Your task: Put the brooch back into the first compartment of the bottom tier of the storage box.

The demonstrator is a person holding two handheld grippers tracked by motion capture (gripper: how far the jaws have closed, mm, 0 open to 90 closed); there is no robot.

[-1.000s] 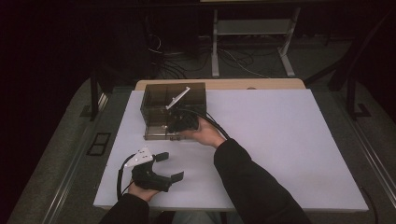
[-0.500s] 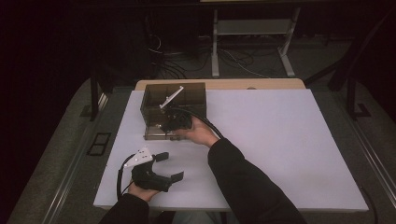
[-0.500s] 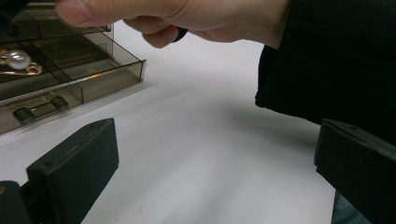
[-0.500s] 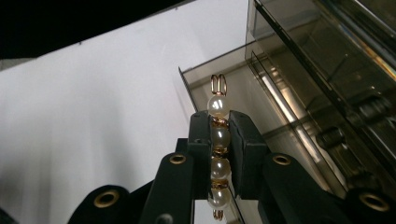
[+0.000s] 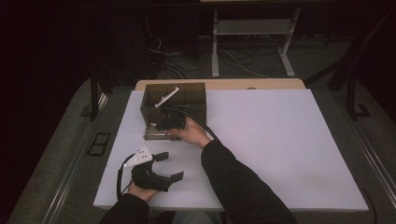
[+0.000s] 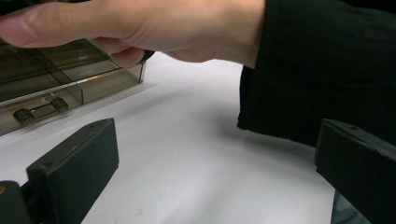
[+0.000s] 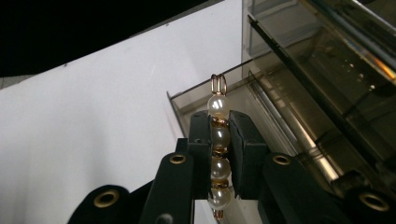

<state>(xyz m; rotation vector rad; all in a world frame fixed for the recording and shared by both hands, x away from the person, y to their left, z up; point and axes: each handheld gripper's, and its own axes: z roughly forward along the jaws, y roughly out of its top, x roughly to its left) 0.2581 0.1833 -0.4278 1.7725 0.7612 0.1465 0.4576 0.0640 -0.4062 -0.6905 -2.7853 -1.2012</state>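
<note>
A: R gripper (image 7: 218, 154) clamped on pearl clip (image 7: 218, 154), held at organizer box (image 7: 299, 116), over its near-corner compartment.
B: Handling?
A: Prob light, stiff metal bar; round beads look slick, could chip. Jaws pinch mid-row, end loop poking out toward box, seems the best hold.
B: L gripper (image 5: 161, 168)?
A: Jaws wide apart, nothing in them, resting near the box's front side.

White-and-gold pearl clip (image 7: 218, 154), smoky-brown box (image 5: 173, 109), white table (image 5: 280, 140).
</note>
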